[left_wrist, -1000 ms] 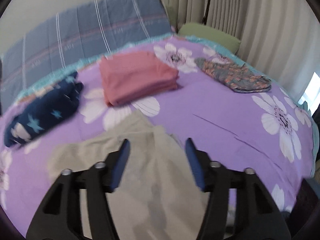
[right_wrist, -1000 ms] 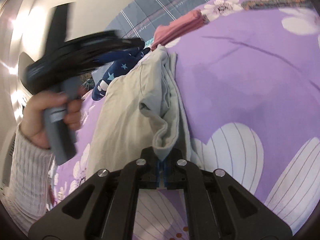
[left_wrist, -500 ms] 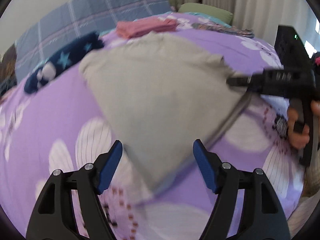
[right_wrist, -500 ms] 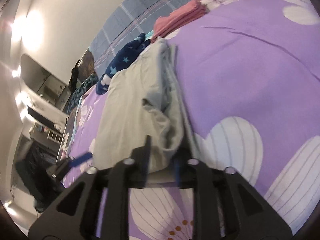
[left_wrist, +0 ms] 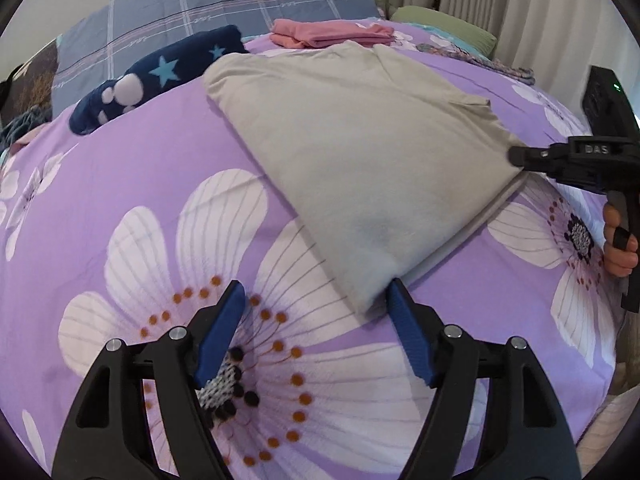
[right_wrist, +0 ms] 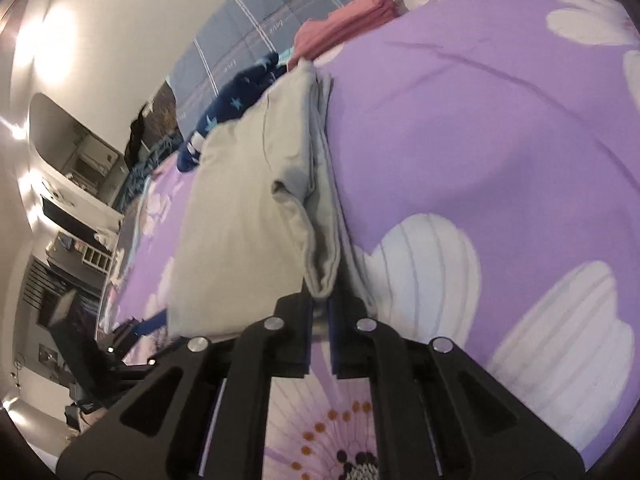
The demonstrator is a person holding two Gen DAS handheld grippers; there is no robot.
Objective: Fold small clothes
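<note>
A beige garment (left_wrist: 360,140) lies folded on the purple flowered bedspread (left_wrist: 152,184). My left gripper (left_wrist: 316,312) is open and low over the bed, its right finger beside the garment's near corner. My right gripper (right_wrist: 319,304) is shut on the garment's right-hand corner (right_wrist: 320,276); it also shows in the left wrist view (left_wrist: 516,156) at the right edge of the cloth. The garment (right_wrist: 248,208) runs away from the right gripper across the bed.
A folded pink garment (left_wrist: 332,34), a navy star-print garment (left_wrist: 160,76) and a patterned garment (left_wrist: 488,64) lie at the far side of the bed. A blue plaid pillow (left_wrist: 224,4) and a green pillow (left_wrist: 444,24) sit behind. Curtains hang at the right.
My left gripper has swung down and back from above the garment to its near corner, still open. The right gripper keeps hold of its corner and the cloth now lies flatter.
</note>
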